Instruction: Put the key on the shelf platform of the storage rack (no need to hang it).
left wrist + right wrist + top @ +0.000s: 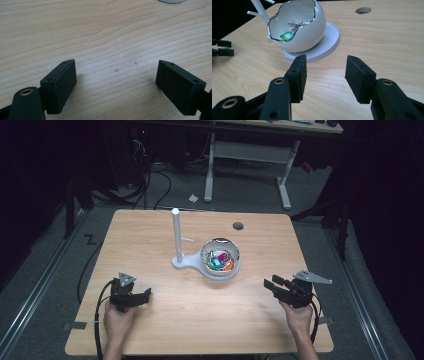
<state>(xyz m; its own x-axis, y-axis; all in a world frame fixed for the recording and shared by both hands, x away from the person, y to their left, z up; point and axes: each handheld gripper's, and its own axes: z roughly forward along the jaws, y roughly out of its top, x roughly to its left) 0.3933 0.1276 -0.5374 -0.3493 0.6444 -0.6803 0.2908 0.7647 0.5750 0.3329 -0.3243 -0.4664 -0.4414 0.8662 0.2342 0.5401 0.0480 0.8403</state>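
A white egg-shaped bowl (220, 257) with a jagged silver rim sits on a round white base (329, 40) at mid-table. Inside it lie colourful small tags and metal rings (220, 261); a green tag (286, 36) shows in the right gripper view. A white upright post (176, 235) with a side peg rises from the base's left end. My left gripper (145, 295) rests at the front left, open over bare wood (116, 68). At the front right, my right gripper (270, 284) is open and points toward the bowl (297, 27), nothing between its jaws (325, 72).
The wooden table (200, 320) has a round cable hole (238, 226) at the back right. Beyond the far edge stand another desk's white legs (247, 165) and floor cables (150, 185). The other gripper's jaw tips (222, 47) show at the left of the right gripper view.
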